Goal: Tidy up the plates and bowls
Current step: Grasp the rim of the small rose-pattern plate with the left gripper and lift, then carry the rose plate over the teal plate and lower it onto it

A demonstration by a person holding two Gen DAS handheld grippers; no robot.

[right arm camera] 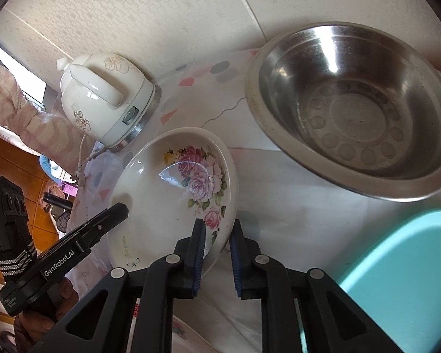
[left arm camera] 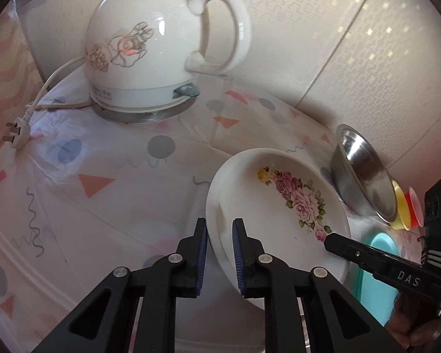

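Observation:
A white dish with pink roses [left arm camera: 279, 194] [right arm camera: 173, 194] sits between both grippers over the patterned tablecloth [left arm camera: 103, 153]. My left gripper [left arm camera: 219, 235] is shut on the dish's near left rim, with the rim clamped between its blue pads. On the opposite rim my right gripper [right arm camera: 217, 235] is shut too, one finger inside the dish and one outside. Each view shows the other gripper at the far side of the dish: the right gripper [left arm camera: 332, 239] and the left gripper [right arm camera: 114, 214]. A steel bowl [left arm camera: 364, 176] [right arm camera: 355, 117] stands just beyond the dish.
A white floral kettle [left arm camera: 161, 50] [right arm camera: 103, 100] stands on its base at the back, its cord and plug [left arm camera: 16, 135] trailing left. A teal container [left arm camera: 379, 279] [right arm camera: 402, 270] lies to the right, near small yellow and red bowls [left arm camera: 401, 209]. A tiled wall closes off the back.

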